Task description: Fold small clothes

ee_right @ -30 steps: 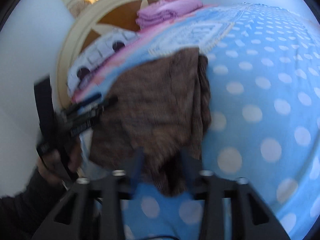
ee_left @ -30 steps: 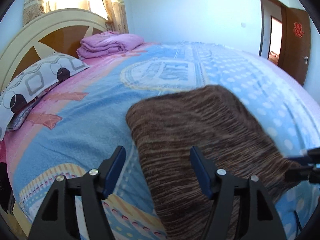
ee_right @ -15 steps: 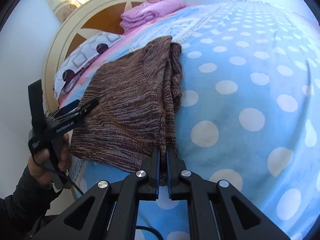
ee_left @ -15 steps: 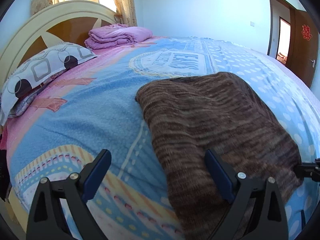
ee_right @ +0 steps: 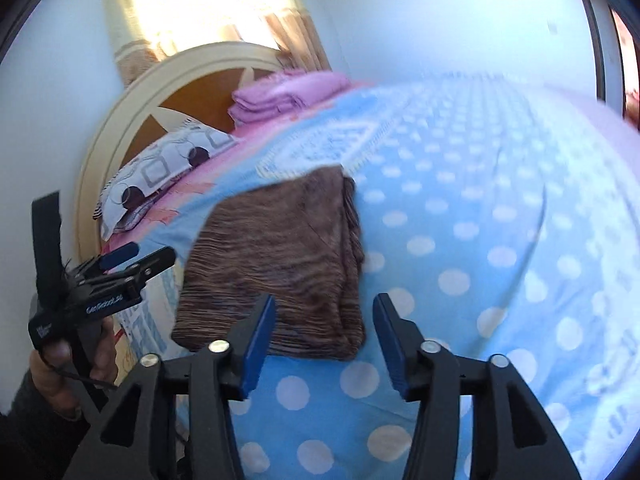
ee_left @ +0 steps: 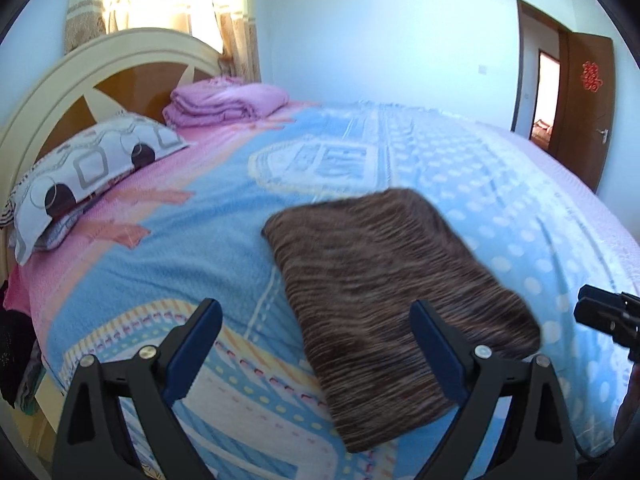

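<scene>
Now both tongs, left [ee_left: 314, 340] wide and right [ee_right: 324, 332] opening, hover off the folded brown garment [ee_left: 384, 292].

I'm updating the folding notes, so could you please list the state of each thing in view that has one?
Brown knit garment: folded, lying flat on the bed, held by neither gripper.
Left gripper: jaws wide open, nothing clamped.
Right gripper: jaws opening, pads off the garment.
Pink blanket: folded, by the headboard.
Pillow: lying against the headboard.
Door: open.
</scene>
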A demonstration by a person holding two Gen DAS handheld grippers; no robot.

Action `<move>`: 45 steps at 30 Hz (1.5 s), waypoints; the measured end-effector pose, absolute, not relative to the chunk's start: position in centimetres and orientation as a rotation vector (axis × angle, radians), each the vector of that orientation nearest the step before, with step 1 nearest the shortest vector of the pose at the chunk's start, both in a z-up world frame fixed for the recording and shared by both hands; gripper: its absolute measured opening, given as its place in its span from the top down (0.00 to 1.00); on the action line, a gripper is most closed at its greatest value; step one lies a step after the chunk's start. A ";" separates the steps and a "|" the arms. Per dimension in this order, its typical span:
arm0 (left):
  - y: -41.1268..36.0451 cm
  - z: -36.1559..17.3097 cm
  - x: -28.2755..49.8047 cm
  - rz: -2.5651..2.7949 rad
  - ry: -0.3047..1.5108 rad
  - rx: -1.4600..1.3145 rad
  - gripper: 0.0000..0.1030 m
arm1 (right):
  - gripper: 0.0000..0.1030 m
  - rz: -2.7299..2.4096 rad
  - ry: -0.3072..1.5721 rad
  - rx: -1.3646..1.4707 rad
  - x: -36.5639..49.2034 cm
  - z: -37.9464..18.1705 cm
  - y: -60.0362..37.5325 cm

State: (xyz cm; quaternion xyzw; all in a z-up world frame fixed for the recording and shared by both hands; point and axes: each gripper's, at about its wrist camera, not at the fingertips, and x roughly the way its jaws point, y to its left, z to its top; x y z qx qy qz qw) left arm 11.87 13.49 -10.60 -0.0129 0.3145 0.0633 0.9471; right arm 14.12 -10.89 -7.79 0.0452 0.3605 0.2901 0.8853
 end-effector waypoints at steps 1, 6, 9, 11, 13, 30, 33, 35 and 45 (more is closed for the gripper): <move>13.3 -10.3 11.7 0.124 0.633 -0.023 0.05 | 0.46 0.608 0.733 0.084 13.6 -7.4 -10.8; 12.7 -9.3 11.2 0.113 0.607 -0.008 0.05 | 0.46 0.628 0.695 0.052 12.1 -6.4 -10.7; 12.5 -9.1 11.0 0.115 0.600 -0.003 0.05 | 0.46 0.624 0.680 0.054 11.7 -6.1 -10.9; 12.4 -9.1 11.0 0.116 0.599 -0.004 0.05 | 0.46 0.616 0.663 0.066 11.5 -5.9 -11.4; 12.3 -9.2 11.1 0.116 0.602 0.000 0.05 | 0.46 0.610 0.653 0.073 11.3 -5.6 -11.6; 11.8 -9.1 10.8 0.118 0.601 0.003 0.05 | 0.46 0.608 0.650 0.075 11.1 -5.4 -11.5; 11.9 -9.0 10.8 0.116 0.597 0.007 0.05 | 0.46 0.607 0.645 0.075 11.0 -5.4 -11.5; 11.9 -9.0 10.8 0.116 0.595 0.006 0.05 | 0.46 0.605 0.640 0.075 11.0 -5.3 -11.5; 12.0 -8.9 10.7 0.116 0.591 0.006 0.05 | 0.46 0.606 0.639 0.074 10.9 -5.3 -11.4</move>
